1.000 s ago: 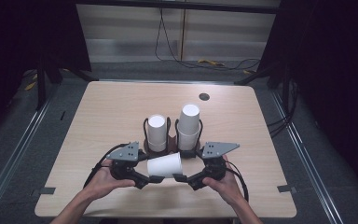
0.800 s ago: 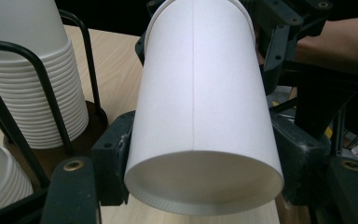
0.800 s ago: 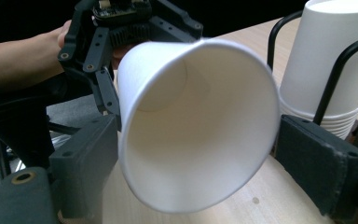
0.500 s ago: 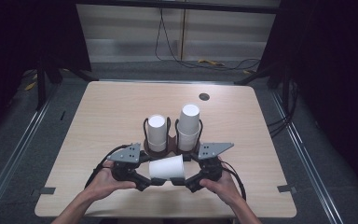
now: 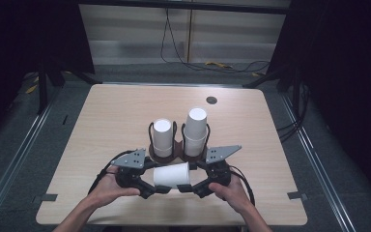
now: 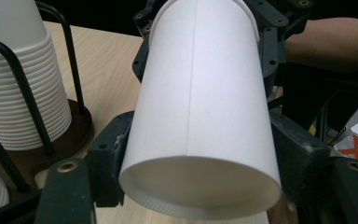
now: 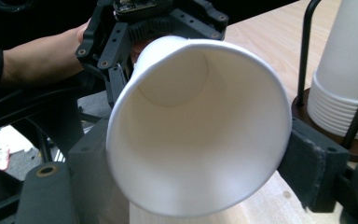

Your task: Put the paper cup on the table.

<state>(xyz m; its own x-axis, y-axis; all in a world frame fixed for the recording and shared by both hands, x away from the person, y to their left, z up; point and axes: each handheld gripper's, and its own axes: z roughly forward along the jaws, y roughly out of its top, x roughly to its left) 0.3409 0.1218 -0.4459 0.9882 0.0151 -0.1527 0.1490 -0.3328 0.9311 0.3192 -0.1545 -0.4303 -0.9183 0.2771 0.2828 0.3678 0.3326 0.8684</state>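
Your right gripper clamps the cup by its rim; your left gripper's jaws have just been opening around its base. Ease it away from the rack.

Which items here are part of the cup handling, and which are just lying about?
In the job:
- paper cup, lying sideways between both grippers
- left gripper, at its base end
- right gripper, at its open rim
- two cup stacks in the wire rack

Lying about:
- dark round disc near the table's far edge
- cables on the floor
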